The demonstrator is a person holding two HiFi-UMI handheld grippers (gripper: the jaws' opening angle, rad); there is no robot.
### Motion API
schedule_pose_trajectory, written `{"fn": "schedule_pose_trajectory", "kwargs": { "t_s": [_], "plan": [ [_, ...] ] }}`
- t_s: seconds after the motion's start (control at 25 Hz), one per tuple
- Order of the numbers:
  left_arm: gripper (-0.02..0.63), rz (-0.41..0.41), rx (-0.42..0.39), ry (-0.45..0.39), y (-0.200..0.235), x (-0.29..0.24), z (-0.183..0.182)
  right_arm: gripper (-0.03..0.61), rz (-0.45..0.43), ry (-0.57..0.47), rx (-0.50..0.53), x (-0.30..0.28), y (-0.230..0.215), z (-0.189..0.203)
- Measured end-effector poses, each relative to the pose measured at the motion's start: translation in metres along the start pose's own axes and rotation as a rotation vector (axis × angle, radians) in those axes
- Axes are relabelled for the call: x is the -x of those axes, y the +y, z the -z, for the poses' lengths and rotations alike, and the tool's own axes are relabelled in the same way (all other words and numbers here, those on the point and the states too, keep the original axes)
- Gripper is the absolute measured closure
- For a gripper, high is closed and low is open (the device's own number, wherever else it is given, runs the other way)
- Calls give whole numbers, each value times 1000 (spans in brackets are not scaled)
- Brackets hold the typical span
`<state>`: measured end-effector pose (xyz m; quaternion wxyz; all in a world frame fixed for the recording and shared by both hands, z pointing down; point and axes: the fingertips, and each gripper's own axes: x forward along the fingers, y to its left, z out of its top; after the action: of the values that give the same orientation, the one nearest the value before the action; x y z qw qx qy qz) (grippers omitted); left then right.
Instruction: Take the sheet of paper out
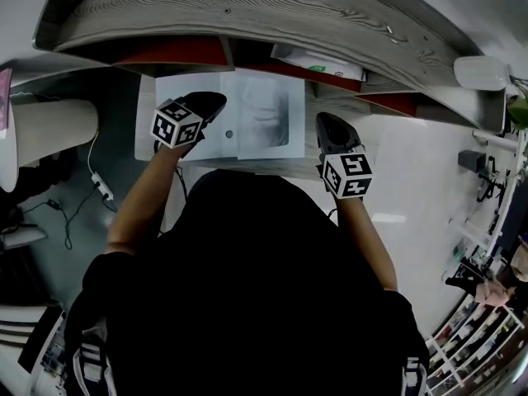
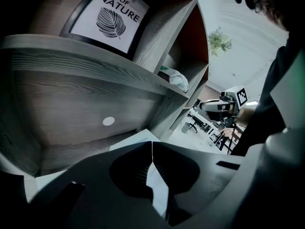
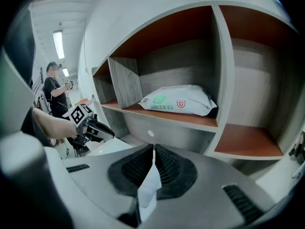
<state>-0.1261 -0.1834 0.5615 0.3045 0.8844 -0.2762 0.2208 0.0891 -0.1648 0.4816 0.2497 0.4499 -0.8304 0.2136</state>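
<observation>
The left claw (image 1: 206, 107) hangs just in front of the shelf unit (image 1: 247, 11), at the left part of its front. Its jaws are pressed together on the left edge of the sheet of paper (image 1: 256, 114), and the left gripper view shows a white strip of it caught between them. In that view a framed leaf print (image 2: 112, 18) stands in a compartment of the shelf unit above. The sheet spans the gap between the two claws, out in front of the shelf unit with its far edge close to the lowest board. The right claw (image 1: 330, 130), further right along the shelf front, pinches the sheet's right edge. Beyond it a white packet (image 3: 178, 101) lies in a compartment.
</observation>
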Motion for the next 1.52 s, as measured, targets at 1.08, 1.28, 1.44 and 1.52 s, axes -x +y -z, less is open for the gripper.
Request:
{"fn": "schedule_pose_trajectory", "kwargs": {
  "t_s": [1.08,1.28,1.44,1.52],
  "plan": [
    [537,187,92,281,13,-82,91,555,5,117,-80,-29,14,68],
    [505,188,115,305,20,-92,104,555,-10,153,-83,-36,20,84],
    [483,209,137,336,20,-103,117,555,-14,178,-86,-40,22,94],
    [477,216,145,337,20,-107,119,555,-16,187,-88,-42,23,98]
  ]
}}
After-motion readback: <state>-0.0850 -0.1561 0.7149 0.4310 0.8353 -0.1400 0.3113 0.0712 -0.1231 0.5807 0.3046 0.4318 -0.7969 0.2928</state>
